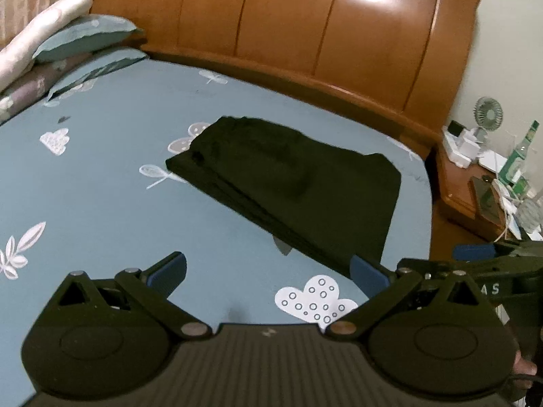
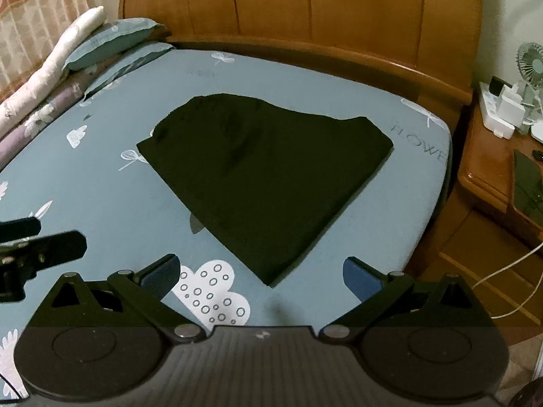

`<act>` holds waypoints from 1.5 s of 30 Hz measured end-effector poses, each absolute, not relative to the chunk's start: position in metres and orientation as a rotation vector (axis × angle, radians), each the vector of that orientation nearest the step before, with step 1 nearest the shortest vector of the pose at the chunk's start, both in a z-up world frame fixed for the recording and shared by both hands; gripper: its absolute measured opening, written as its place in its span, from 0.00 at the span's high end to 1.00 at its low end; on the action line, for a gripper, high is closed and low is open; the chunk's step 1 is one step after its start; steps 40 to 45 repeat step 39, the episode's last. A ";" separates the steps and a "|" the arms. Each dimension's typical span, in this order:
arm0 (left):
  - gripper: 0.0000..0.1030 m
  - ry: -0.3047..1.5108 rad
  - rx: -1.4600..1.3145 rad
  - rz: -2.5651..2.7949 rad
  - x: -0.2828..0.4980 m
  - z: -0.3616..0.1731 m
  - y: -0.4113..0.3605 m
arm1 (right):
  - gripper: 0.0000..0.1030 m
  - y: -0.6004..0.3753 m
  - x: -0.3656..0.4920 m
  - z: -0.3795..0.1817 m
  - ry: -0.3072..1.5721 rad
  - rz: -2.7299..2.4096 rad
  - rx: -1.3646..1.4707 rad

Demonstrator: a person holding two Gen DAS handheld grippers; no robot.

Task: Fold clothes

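Note:
A black garment [image 1: 292,183] lies folded flat on the blue patterned bedsheet [image 1: 101,186], with stacked layers showing along its left edge. In the right wrist view the same garment [image 2: 268,176] spreads as a flat dark shape with one corner pointing toward me. My left gripper [image 1: 268,274] is open above the sheet, short of the garment's near edge, nothing between its blue pads. My right gripper [image 2: 261,273] is open too, its fingers either side of the garment's near corner and apart from it. The right gripper's blue pad [image 1: 473,252] pokes into the left wrist view.
A wooden headboard [image 1: 305,27] runs behind the bed. Pillows and rolled bedding [image 1: 61,44] are piled at the far left. A wooden nightstand [image 2: 492,162] to the right carries a small fan, chargers, a bottle and cables. The bed's edge [image 2: 441,183] drops off on the right.

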State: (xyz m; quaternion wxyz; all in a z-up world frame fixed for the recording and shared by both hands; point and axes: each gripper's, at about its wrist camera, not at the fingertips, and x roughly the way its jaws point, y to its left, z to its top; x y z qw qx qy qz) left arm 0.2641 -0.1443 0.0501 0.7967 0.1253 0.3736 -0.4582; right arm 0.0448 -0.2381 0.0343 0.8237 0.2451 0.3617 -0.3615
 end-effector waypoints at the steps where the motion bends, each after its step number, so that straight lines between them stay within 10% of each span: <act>1: 0.01 0.809 0.271 -0.979 0.264 0.049 -0.144 | 0.00 -0.240 0.046 0.032 0.778 -0.769 0.518; 45: 0.01 0.866 0.302 -0.961 0.268 0.034 -0.147 | 0.00 -0.234 0.057 0.026 0.811 -0.797 0.487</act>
